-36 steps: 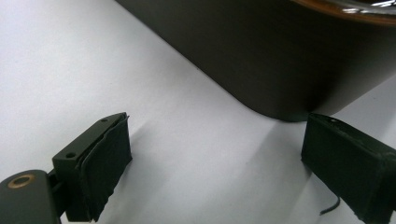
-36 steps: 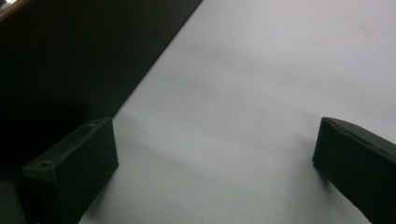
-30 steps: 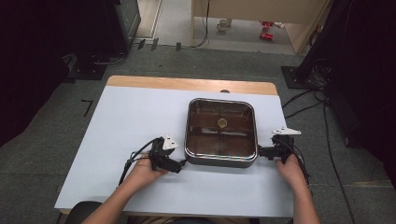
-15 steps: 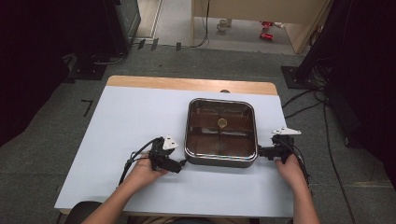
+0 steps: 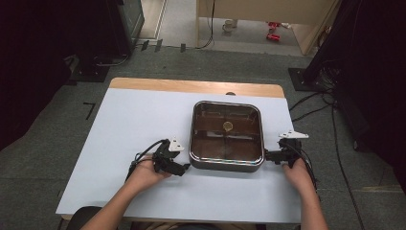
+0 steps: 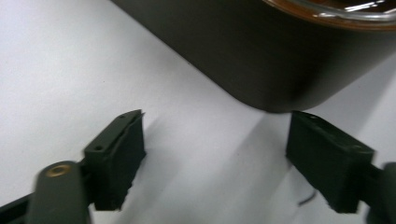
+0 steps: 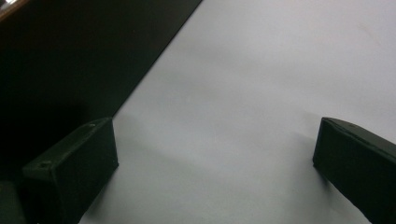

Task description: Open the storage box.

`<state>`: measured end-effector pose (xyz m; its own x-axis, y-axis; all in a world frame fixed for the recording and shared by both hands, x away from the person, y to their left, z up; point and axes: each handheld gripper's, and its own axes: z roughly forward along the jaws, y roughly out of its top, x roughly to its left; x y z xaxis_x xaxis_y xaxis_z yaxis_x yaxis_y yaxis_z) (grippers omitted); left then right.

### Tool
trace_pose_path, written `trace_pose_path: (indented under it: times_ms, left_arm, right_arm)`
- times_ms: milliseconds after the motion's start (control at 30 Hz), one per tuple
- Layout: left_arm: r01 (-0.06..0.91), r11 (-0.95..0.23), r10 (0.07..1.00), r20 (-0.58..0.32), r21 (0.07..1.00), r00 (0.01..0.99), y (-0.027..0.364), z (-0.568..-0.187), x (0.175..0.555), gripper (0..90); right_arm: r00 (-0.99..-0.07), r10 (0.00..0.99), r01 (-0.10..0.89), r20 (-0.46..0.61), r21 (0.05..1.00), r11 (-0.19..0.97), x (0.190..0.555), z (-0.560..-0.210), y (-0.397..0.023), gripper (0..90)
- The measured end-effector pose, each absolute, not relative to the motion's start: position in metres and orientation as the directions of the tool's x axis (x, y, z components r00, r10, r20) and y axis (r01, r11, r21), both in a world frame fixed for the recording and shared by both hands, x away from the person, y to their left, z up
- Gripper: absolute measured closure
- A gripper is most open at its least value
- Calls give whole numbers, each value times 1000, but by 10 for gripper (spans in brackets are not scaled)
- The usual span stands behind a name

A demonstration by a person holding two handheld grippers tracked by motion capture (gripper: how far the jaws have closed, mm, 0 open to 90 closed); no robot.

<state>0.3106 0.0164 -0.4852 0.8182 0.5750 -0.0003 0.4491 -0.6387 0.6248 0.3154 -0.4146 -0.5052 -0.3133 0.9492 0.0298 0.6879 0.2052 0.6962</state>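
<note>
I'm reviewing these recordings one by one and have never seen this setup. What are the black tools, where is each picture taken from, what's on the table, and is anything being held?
No robot arm here: a person holds a two-jaw tool in each hand. The high view looks down from above the person's side. It shows the left gripper and right gripper at either side of a square dark pan with a glass lid, on a white table. The other two pictures come from cameras riding on each gripper, looking along its black jaws. In both, the jaws stand wide apart over bare table, with the pan's dark wall just ahead. Nothing is held.
</note>
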Motion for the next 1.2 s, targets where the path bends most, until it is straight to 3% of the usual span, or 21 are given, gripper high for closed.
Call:
trace_pose_path:
  times_ms: [467,1200]
  left_arm:
    - [518,-622,568,-117,587,815,26,-474,323,324]
    - [443,-595,501,-121,670,857,24,-421,319,338]
  right_arm:
    - [-313,949,688,30,696,205,315,-505,-415,0]
    - [-314,949,688,30,696,205,315,-505,-415,0]
